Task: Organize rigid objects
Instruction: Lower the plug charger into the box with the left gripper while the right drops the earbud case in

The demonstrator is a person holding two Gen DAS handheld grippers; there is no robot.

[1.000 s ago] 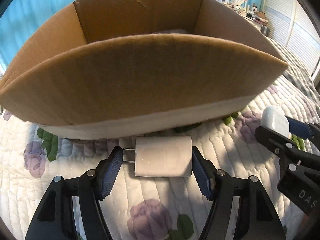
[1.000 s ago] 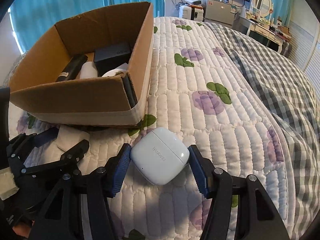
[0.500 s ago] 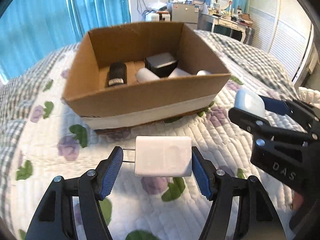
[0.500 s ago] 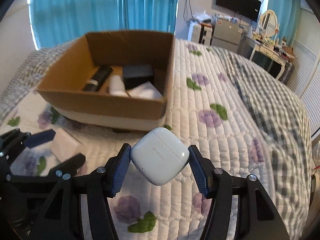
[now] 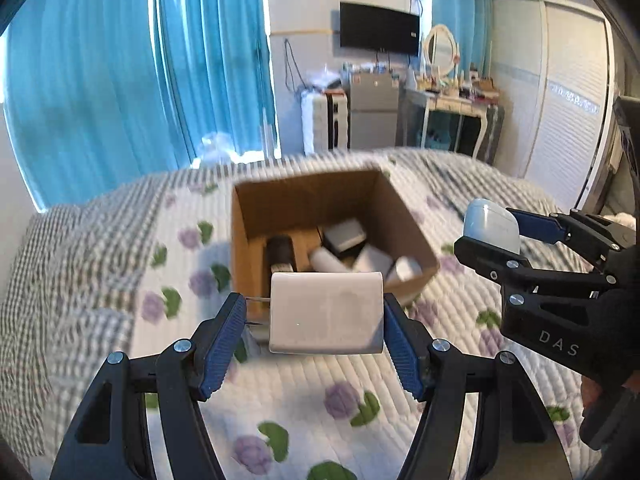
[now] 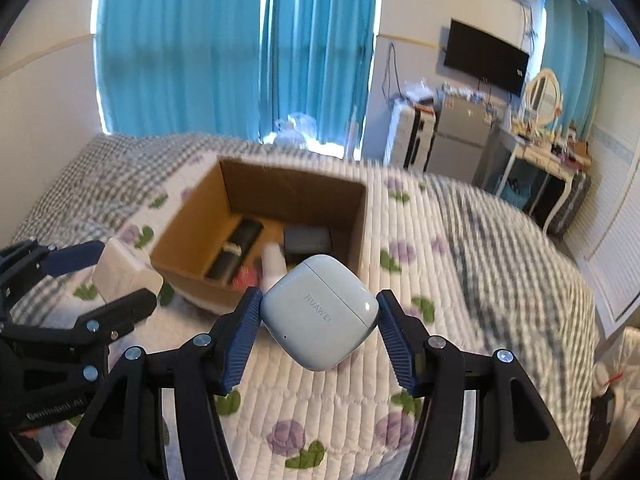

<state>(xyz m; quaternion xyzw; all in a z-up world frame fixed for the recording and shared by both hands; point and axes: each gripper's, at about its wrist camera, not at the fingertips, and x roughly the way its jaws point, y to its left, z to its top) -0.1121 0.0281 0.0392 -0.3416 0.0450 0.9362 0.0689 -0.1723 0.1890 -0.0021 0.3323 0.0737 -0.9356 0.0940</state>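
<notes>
Bedroom light falls through turquoise curtains [image 5: 120, 92] onto a quilted floral bedspread [image 5: 304, 392], where an open cardboard box [image 5: 404, 220] sits near the middle of the bed. A second ago both cameras were low, almost level with the box's near wall; now both grippers have risen well clear of the quilt and look down into the box from above and in front.

The left gripper [image 5: 316, 340] has its blue pads closed on a white wall charger [image 5: 326, 314], prongs pointing left toward the left pad. The right gripper [image 6: 318, 330] is pinched on a white Huawei earbuds case [image 6: 320, 316], held by its two sides with the lid seam across the top. Both items hang in the air short of the box's near edge, not yet over the opening.

Inside the box lie a black remote [image 6: 236, 252], a dark grey case [image 6: 308, 240], a white cylinder [image 5: 328, 260] and a couple of other white pieces I cannot identify.

The lift means the pick-up step is done for both hands. What remains, I judge, is to carry each item forward over the rim and release it into free floor space. Room looks tight on the right side, so the left half seems safer.
</notes>
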